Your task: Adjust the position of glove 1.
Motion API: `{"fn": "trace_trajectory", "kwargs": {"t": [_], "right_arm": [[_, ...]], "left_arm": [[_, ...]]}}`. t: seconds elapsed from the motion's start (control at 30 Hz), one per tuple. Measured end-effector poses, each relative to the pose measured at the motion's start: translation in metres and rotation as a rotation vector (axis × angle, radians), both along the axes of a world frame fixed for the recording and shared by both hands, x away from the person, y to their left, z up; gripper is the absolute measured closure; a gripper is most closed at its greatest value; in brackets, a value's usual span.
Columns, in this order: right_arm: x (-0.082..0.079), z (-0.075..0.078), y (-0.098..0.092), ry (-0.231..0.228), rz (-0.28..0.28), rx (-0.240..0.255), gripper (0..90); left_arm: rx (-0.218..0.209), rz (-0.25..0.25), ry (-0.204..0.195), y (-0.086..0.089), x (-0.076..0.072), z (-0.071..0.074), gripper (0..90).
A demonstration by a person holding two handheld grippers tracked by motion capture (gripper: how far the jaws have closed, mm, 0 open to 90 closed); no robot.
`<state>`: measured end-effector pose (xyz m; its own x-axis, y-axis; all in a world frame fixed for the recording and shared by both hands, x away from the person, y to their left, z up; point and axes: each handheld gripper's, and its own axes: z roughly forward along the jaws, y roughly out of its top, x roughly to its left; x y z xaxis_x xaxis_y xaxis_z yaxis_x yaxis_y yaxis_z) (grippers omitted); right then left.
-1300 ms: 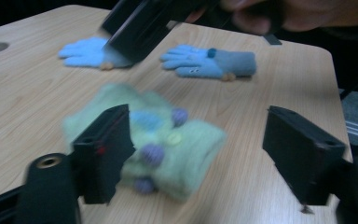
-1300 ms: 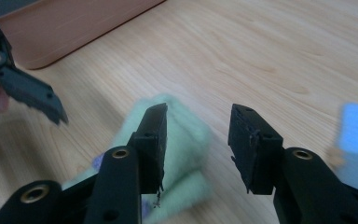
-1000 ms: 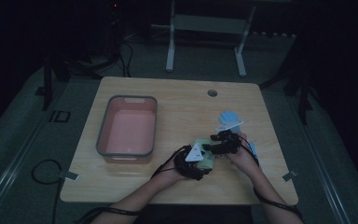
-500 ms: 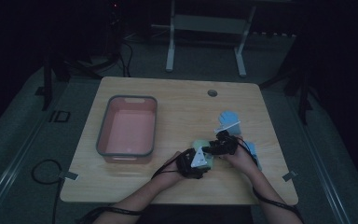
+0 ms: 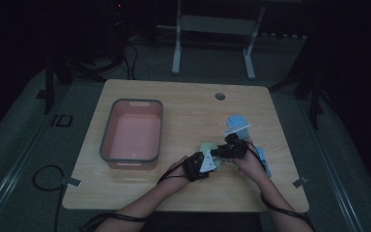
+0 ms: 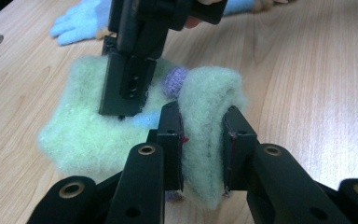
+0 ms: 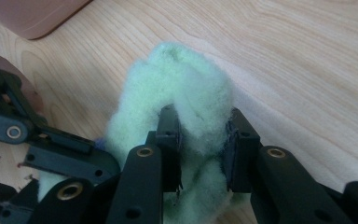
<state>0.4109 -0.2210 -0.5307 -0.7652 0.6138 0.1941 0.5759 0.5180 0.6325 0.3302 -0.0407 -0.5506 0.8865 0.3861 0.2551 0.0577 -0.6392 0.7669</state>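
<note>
In the high view, a pink tray (image 5: 132,137) with a grey rim sits left of centre on the wooden counter (image 5: 188,104). To its right, in the lower middle of the frame, both hands meet over a pale green fuzzy glove (image 5: 207,147) lying on the counter.

The left hand-held gripper (image 5: 207,161) sits at the lower edge of the glove. In the left gripper view, its jaws have just been closing and are now clamped on a raised fold of the pale green fuzzy glove (image 6: 204,121) at centre frame; the pads press into the fleece on both sides. A small purple tuft (image 6: 174,80) shows on the glove just above the fold.

The right hand-held gripper (image 5: 221,151) lies just right of the left one. In the right gripper view, its jaws have likewise been closing and now pinch a bunched ridge of the same glove (image 7: 186,93), fleece bulging above the pads.

A light blue glove (image 5: 235,122) lies on the counter at upper right of the hands, apart from the green one.
</note>
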Motion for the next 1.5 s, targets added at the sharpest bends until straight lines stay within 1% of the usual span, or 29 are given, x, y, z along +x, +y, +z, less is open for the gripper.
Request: {"fn": "trace_trajectory", "kwargs": {"t": [0.17, 0.27, 0.33, 0.4, 0.47, 0.53, 0.67, 0.73, 0.77, 0.8, 0.87, 0.93, 1.13, 1.3, 1.5], "right_arm": [[0.000, 0.009, 0.004, -0.011, 0.003, 0.007, 72.4], [0.001, 0.016, 0.003, -0.006, 0.001, 0.038, 72.4], [0.002, 0.020, 0.003, -0.002, -0.003, 0.052, 72.4], [0.002, 0.024, 0.005, -0.014, 0.003, 0.053, 72.4], [0.002, 0.028, 0.007, -0.017, 0.003, 0.051, 72.4], [0.002, 0.032, 0.009, -0.029, 0.006, 0.049, 72.3], [0.004, 0.040, 0.012, -0.034, 0.005, 0.059, 72.4], [0.005, 0.042, 0.014, -0.036, 0.005, 0.059, 72.4], [0.006, 0.047, 0.017, -0.044, 0.006, 0.059, 72.4], [0.007, 0.048, 0.019, -0.043, 0.004, 0.062, 72.4], [0.010, 0.053, 0.023, -0.044, 0.002, 0.074, 72.4], [0.011, 0.059, 0.027, -0.057, 0.010, 0.078, 72.4], [0.016, 0.074, 0.045, -0.089, 0.027, 0.062, 72.4], [0.021, 0.087, 0.062, -0.115, 0.045, 0.058, 72.4], [0.028, 0.102, 0.085, -0.135, 0.073, 0.062, 72.4]], "left_arm": [[-0.005, -0.012, 0.018, 0.006, 0.004, 0.011, 74.7], [-0.002, -0.024, 0.011, 0.010, 0.005, 0.021, 74.6], [0.003, -0.033, 0.016, 0.012, 0.007, 0.027, 74.7], [0.018, -0.052, 0.018, 0.014, 0.010, 0.033, 74.7], [0.033, -0.061, 0.017, 0.015, 0.011, 0.039, 74.8], [0.048, -0.070, 0.008, 0.017, 0.012, 0.044, 75.1], [0.067, -0.073, -0.011, 0.020, 0.014, 0.053, 75.2], [0.069, -0.072, -0.016, 0.021, 0.014, 0.055, 75.2], [0.069, -0.072, -0.024, 0.023, 0.014, 0.057, 75.2], [0.066, -0.069, -0.033, 0.028, 0.016, 0.061, 75.2], [0.059, -0.068, -0.035, 0.034, 0.018, 0.067, 75.2], [0.053, -0.065, -0.035, 0.040, 0.020, 0.073, 75.2], [0.074, -0.047, -0.065, 0.054, 0.022, 0.087, 75.2], [0.075, -0.020, -0.085, 0.068, 0.024, 0.097, 75.2], [0.089, 0.000, -0.097, 0.090, 0.026, 0.111, 75.2]]}}
